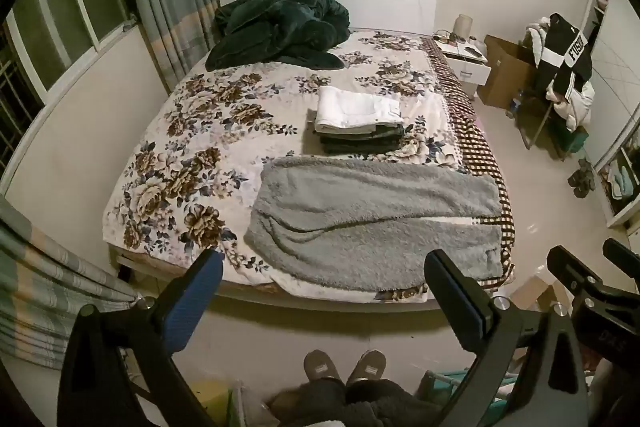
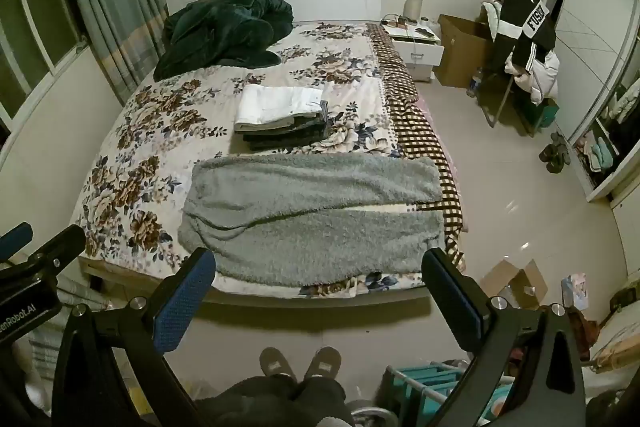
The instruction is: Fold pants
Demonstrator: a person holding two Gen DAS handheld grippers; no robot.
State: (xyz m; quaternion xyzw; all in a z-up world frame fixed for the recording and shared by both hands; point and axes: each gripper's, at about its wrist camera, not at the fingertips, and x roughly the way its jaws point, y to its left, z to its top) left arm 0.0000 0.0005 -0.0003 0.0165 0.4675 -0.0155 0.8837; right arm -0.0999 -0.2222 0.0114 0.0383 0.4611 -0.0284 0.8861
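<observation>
Fluffy grey pants [image 1: 372, 215] lie flat across the near end of the bed, waist to the left, both legs stretched right; they also show in the right wrist view [image 2: 312, 211]. My left gripper [image 1: 324, 267] is open and empty, held above the floor in front of the bed's foot. My right gripper [image 2: 318, 265] is open and empty too, beside the left one, and shows at the right edge of the left wrist view [image 1: 592, 279]. Both are well back from the pants.
A stack of folded clothes [image 1: 358, 119], white on top, sits behind the pants. A dark green blanket [image 1: 280, 27] is heaped by the headboard. A nightstand [image 2: 416, 45], cardboard boxes [image 2: 512, 283], a clothes-laden chair [image 2: 520, 43] and a wardrobe [image 2: 600, 87] stand right. My slippered feet [image 2: 300, 361] are below.
</observation>
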